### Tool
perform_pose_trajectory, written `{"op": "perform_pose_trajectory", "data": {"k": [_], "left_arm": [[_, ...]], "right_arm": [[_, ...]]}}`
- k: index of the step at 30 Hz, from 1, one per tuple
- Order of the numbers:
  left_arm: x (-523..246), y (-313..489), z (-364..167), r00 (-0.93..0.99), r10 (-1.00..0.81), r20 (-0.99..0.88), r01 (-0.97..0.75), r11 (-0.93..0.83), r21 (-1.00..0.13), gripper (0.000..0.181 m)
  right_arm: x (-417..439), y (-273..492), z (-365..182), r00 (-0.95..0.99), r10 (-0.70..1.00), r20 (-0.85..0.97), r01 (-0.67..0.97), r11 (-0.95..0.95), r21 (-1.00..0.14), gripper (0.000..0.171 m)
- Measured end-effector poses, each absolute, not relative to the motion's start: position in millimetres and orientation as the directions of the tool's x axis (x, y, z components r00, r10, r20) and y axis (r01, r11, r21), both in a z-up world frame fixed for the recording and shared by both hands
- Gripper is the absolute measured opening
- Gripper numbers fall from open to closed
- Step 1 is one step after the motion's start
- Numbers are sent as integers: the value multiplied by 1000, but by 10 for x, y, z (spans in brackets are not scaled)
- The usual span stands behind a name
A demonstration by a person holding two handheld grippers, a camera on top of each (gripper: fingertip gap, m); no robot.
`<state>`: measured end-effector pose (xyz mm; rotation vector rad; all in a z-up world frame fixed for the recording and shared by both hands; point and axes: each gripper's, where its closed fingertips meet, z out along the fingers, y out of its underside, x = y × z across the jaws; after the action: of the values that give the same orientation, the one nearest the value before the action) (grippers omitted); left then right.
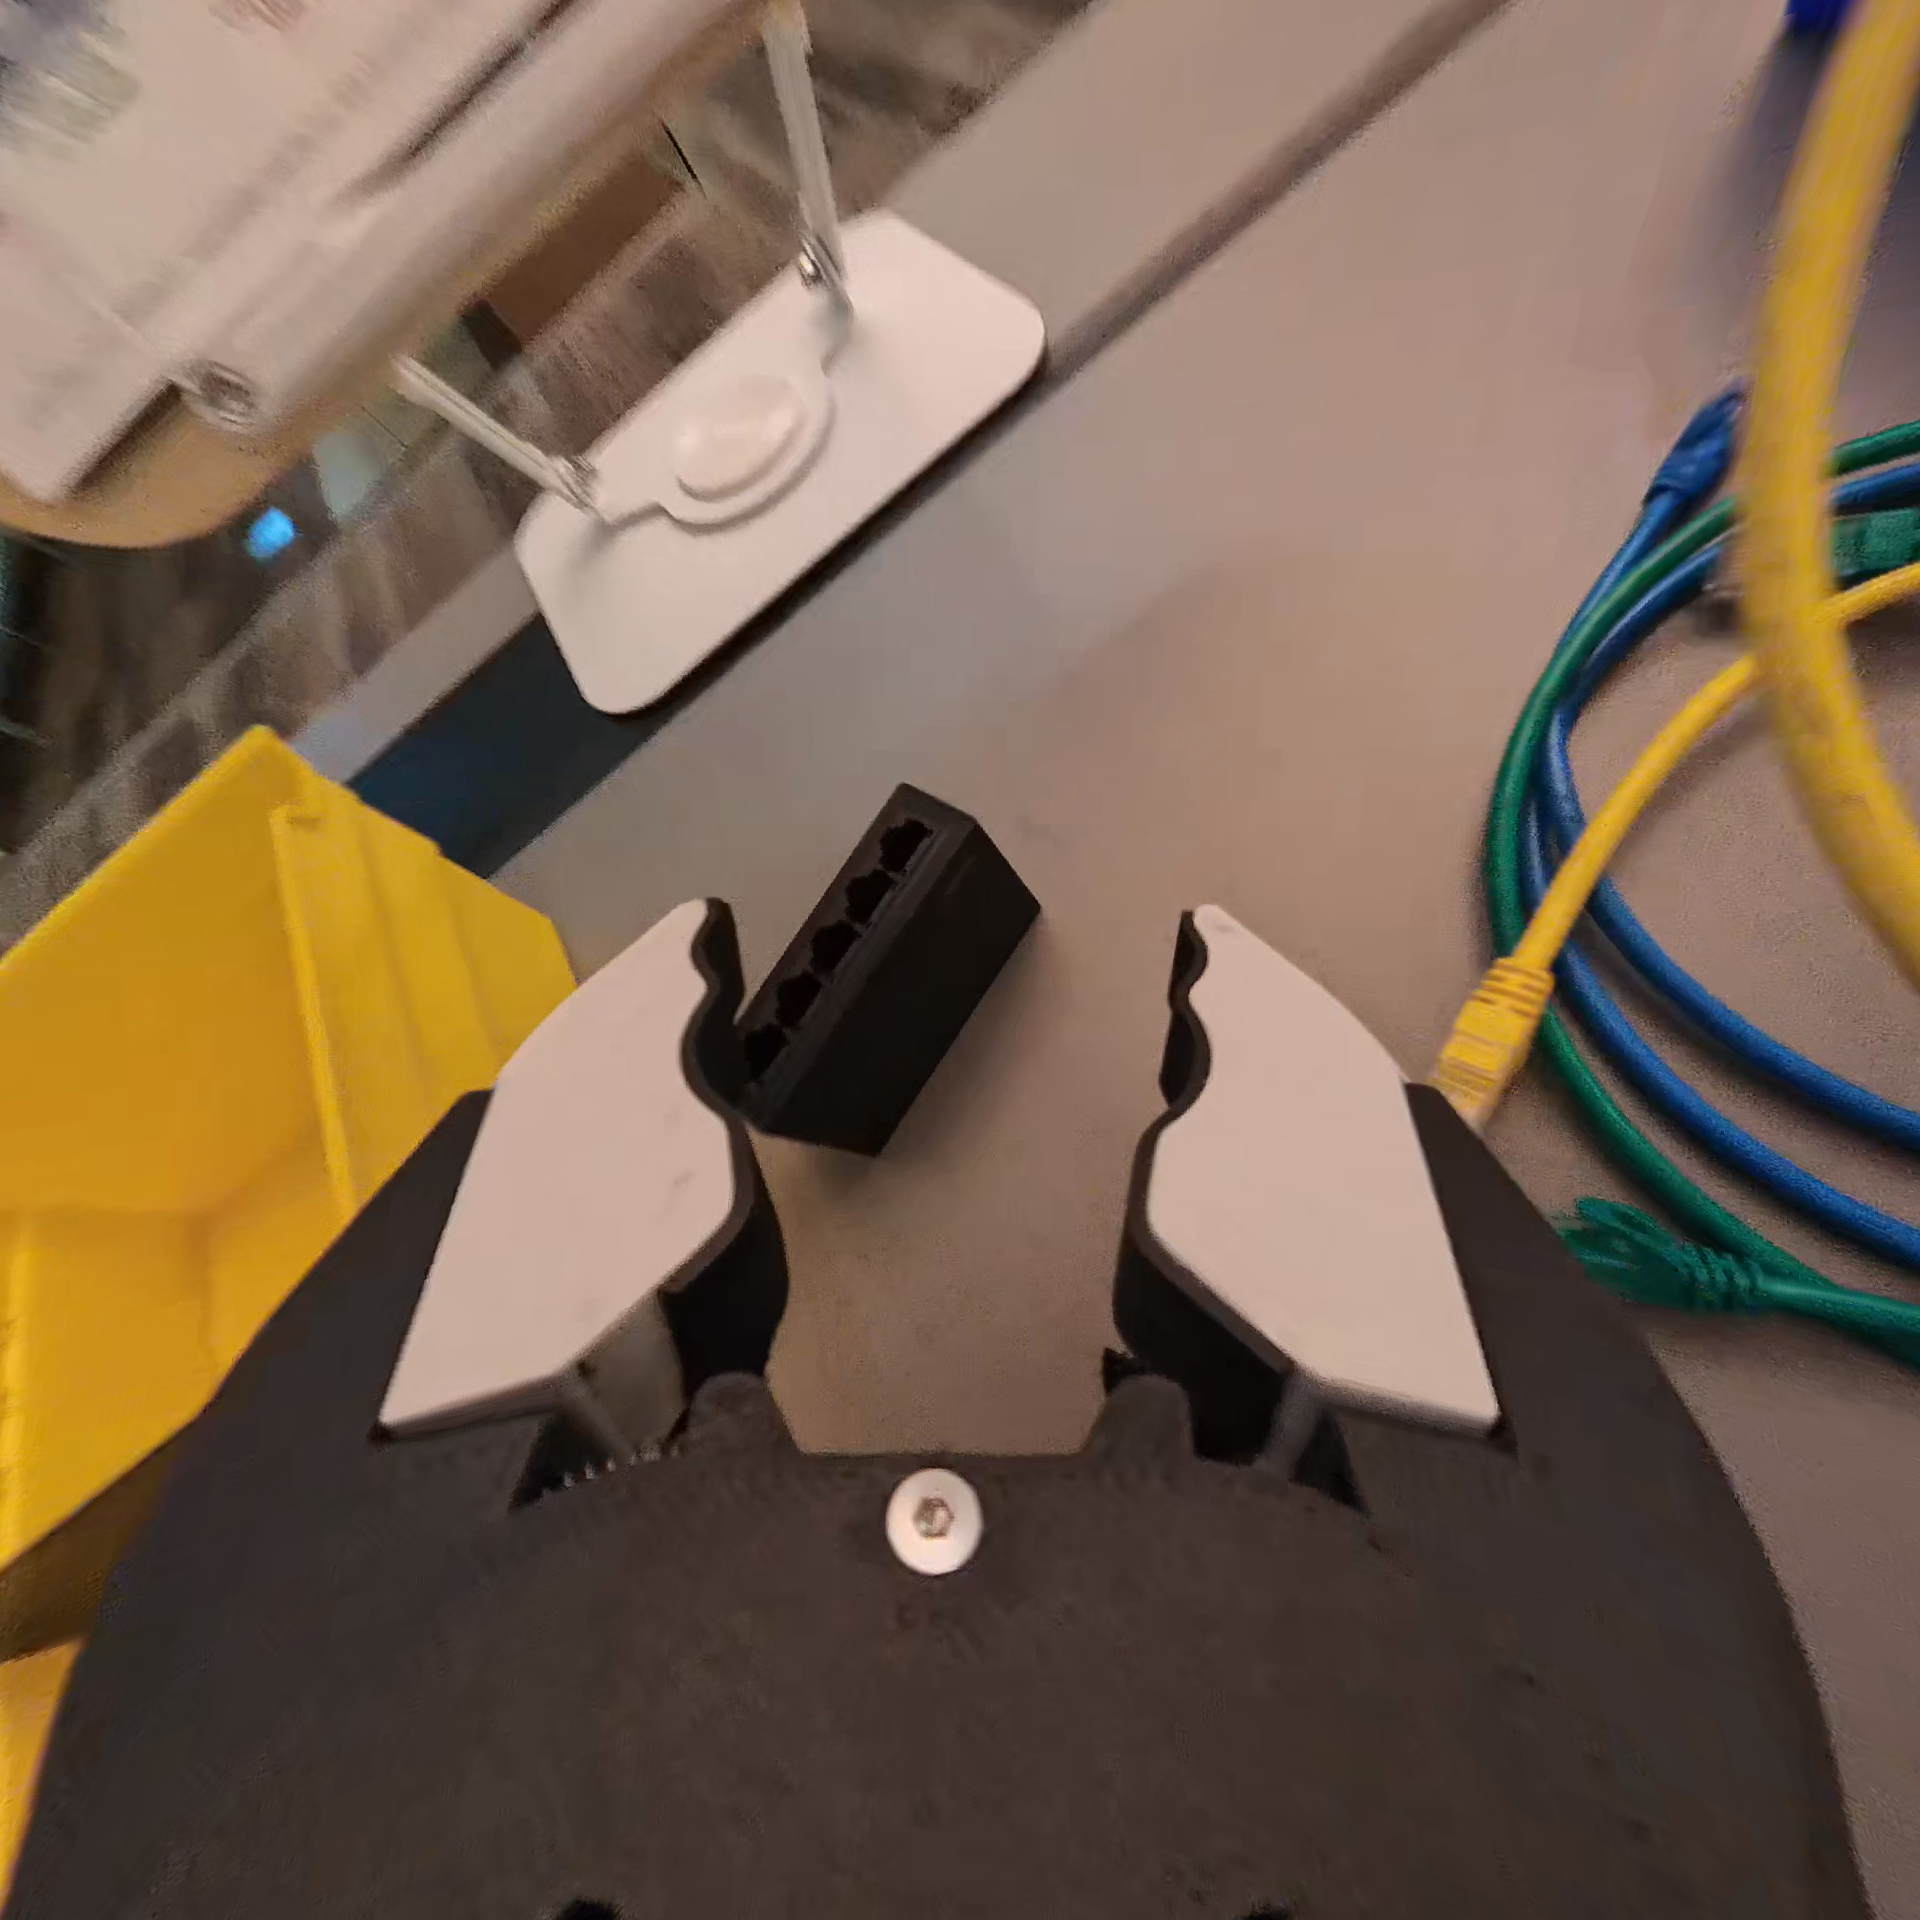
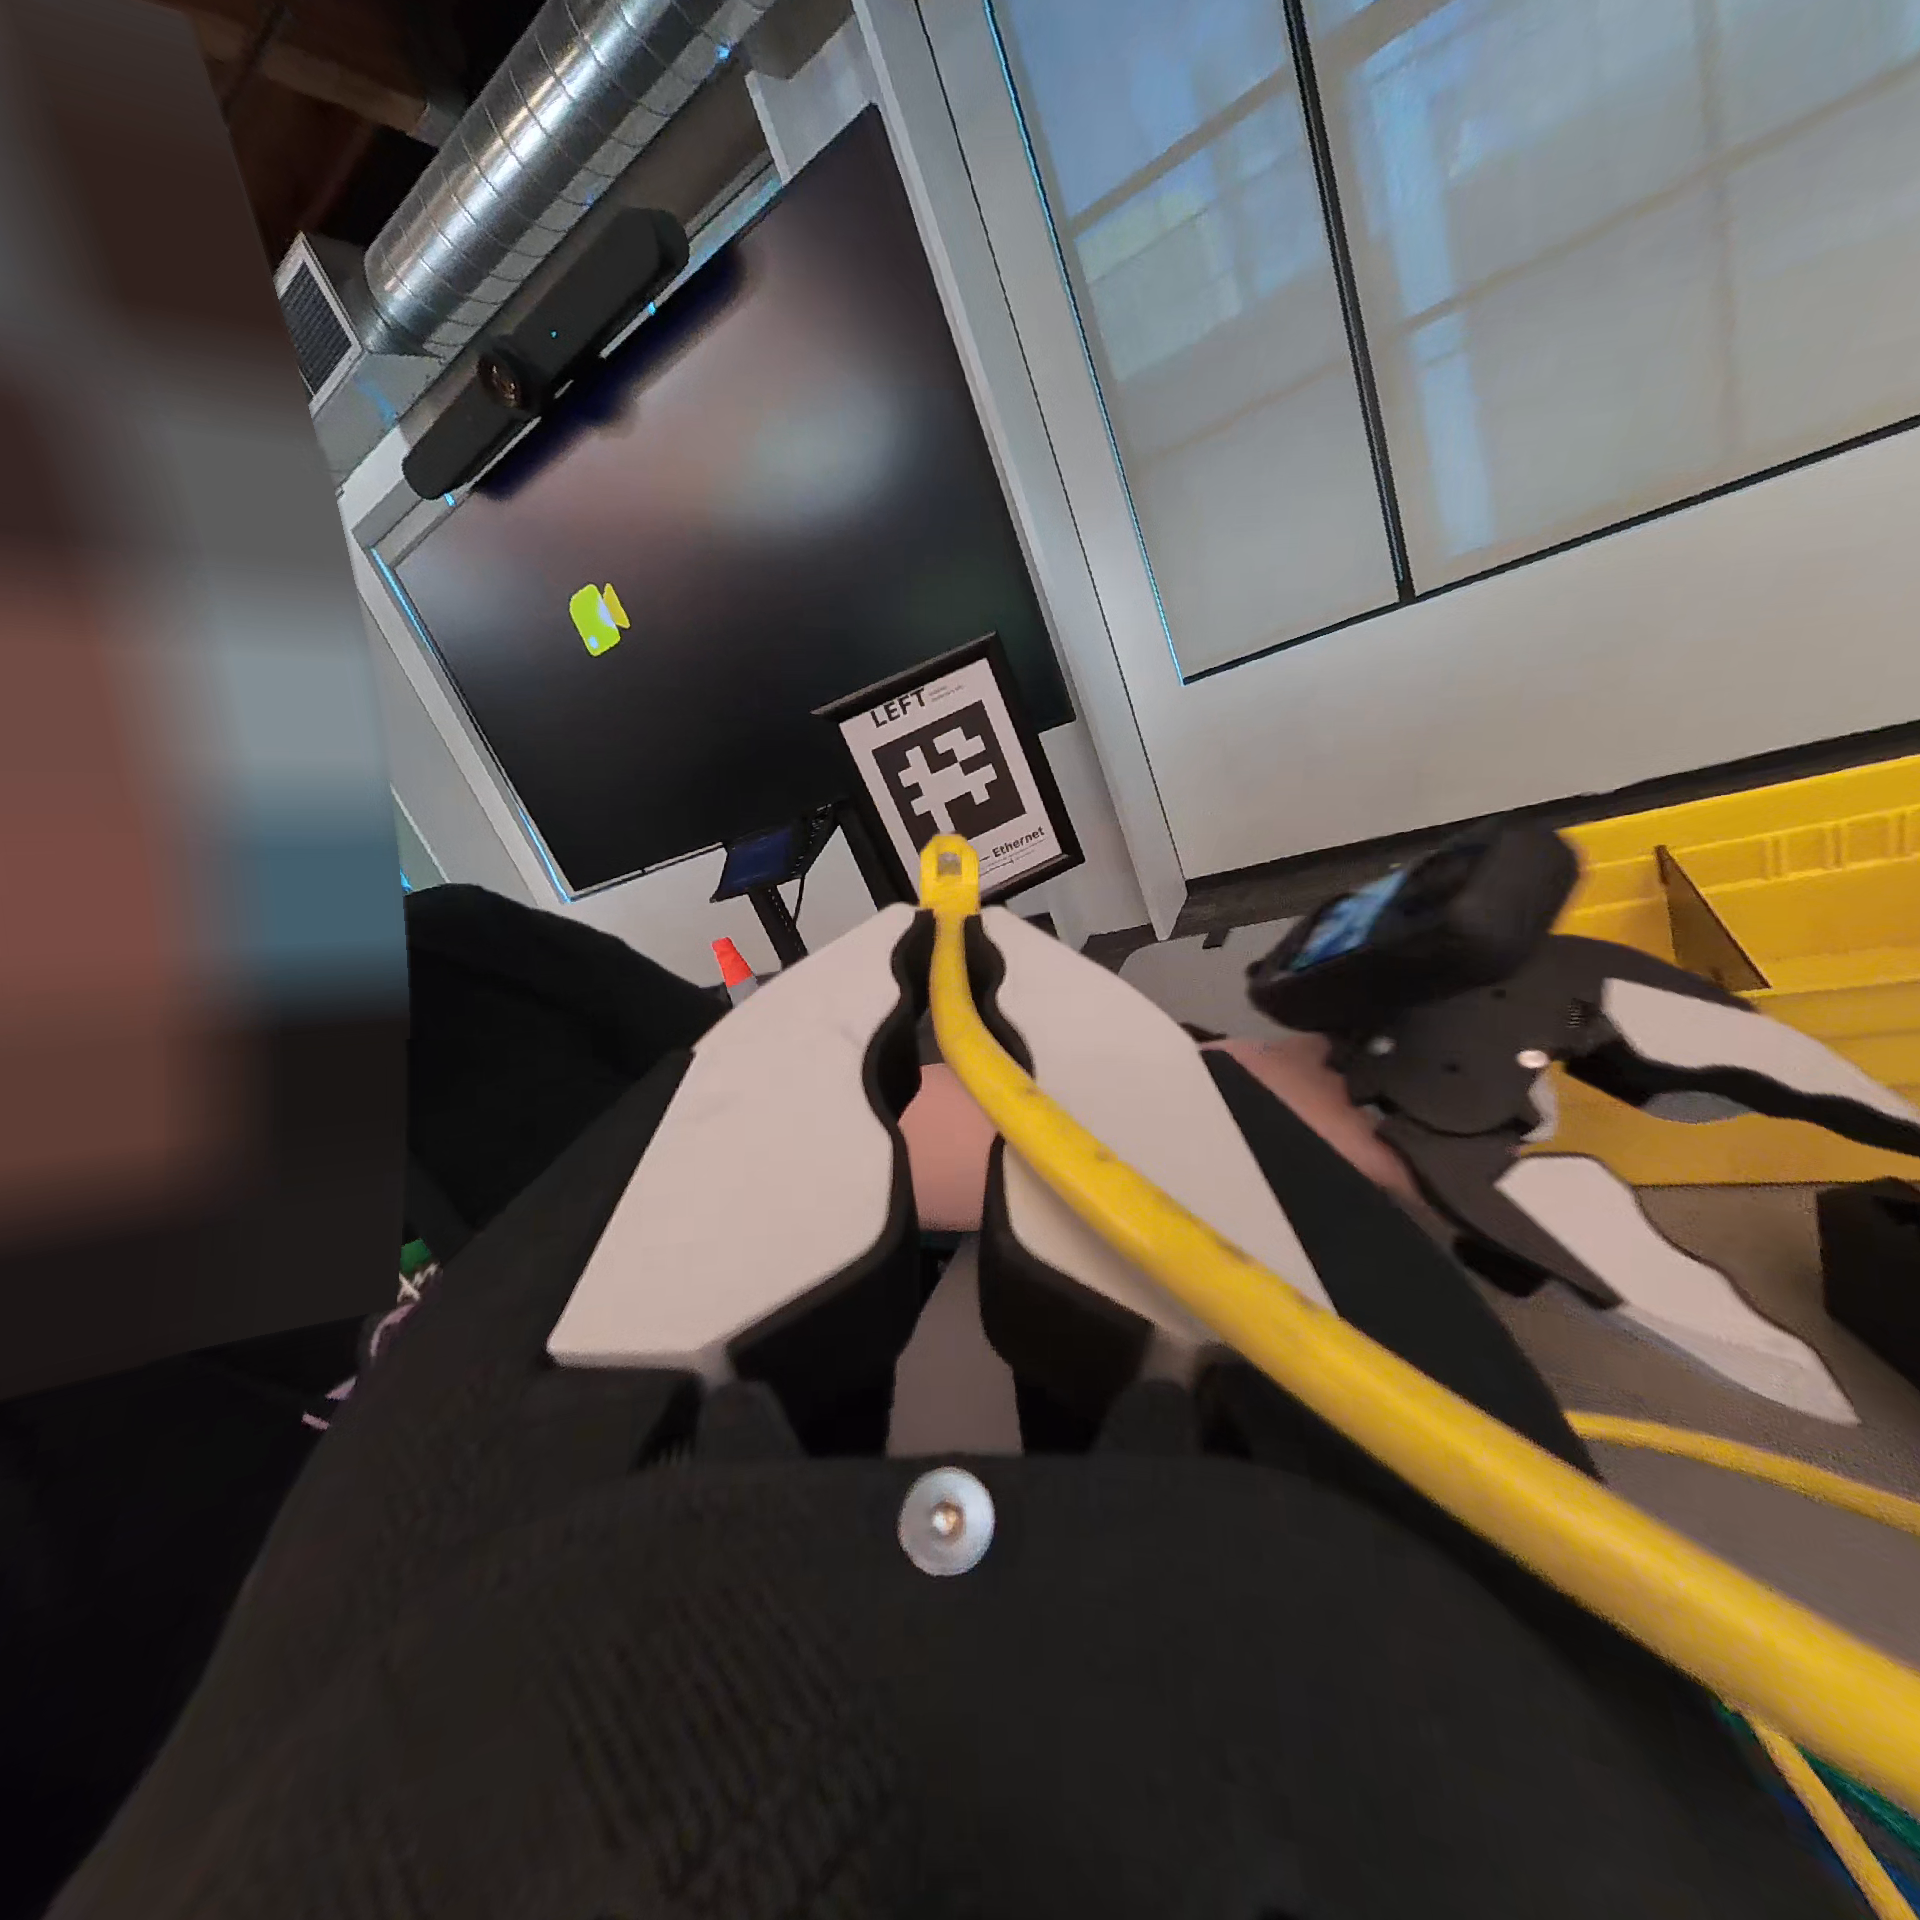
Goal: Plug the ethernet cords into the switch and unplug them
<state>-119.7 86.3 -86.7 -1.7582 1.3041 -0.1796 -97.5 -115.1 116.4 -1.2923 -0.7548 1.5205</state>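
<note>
At frame centre, we are clenching the right gripper on the bendy yellow cord just behind its brittle plug, while the left gripper is gaping around the small, probably light switch.

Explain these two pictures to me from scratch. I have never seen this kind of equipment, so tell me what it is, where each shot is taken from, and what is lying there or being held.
No robot here: a person holds one hand-held tool in each hand, each ending in two-fingered tongs with a camera looking along the fingers.

The left wrist view looks down on a grey table. The left tongs are open, their fingers either side of a black switch with a row of empty sockets; whether one finger touches it is unclear. A yellow bin sits to one side, a white stand behind, and blue cords and green cords lie loosely coiled.

The right wrist view points up toward a dark screen and windows. The right tongs are shut on a yellow cord, its plug sticking out past the tips.
</note>
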Motion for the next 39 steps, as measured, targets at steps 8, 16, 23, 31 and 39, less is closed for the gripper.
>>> {"op": "perform_pose_trajectory", "data": {"k": [8,16,23,31,39], "left_arm": [[-1374,1255,-1247,229,-859,-458,-943,-79,-324,53],[-1305,1082,-1315,295,-896,-331,-926,-183,-332,35],[-1034,739,-1267,384,-919,-90,-803,-284,-525,34],[-1144,837,-1343,513,-844,-157,-595,-218,-774,53],[-1057,808,-1483,490,-850,-193,-627,-190,-755,34]], "right_arm": [[-859,-1170,1231,19,936,-352,-302,-331,-894,7],[-813,-1211,1256,7,939,-344,-295,-327,-898,7],[-766,-1212,1272,23,938,-345,-303,-323,-897,7],[-725,-1176,1272,52,940,-337,-309,-305,-901,7],[-750,-1119,1203,70,934,-350,-295,-316,-902,7]]}}
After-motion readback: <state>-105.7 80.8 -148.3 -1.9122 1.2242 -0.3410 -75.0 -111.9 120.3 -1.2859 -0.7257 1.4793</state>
